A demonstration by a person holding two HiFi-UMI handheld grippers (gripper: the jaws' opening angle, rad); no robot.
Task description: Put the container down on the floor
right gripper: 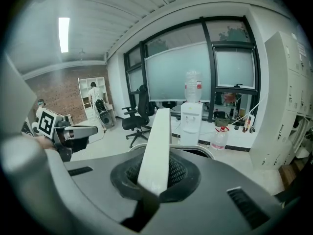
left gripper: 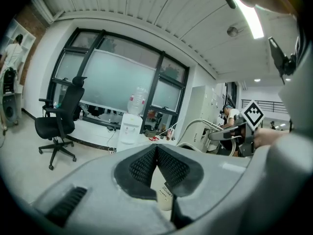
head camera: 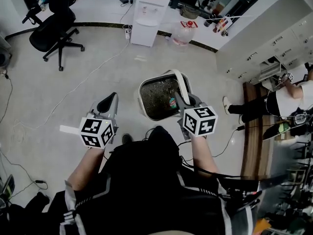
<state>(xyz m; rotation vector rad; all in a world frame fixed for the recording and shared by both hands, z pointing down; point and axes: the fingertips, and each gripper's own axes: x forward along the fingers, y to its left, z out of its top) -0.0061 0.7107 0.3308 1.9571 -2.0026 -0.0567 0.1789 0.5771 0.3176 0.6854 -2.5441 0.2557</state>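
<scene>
Our right gripper (right gripper: 155, 173) is clamping the white handle (right gripper: 159, 136) between its jaws, with the container (head camera: 141, 99) hanging just below them, above the floor (head camera: 98, 72). Our left gripper (left gripper: 156, 148) is idling well aside, jaws closed on nothing, so we are risking a one-handed swing tipping it at touchdown.

Both bare forearms reached forward side by side. The left gripper (head camera: 111, 100) pointed ahead with its jaws together and nothing between them; the right gripper (head camera: 181, 101) was clamped on the container handle (head camera: 184, 81)
</scene>
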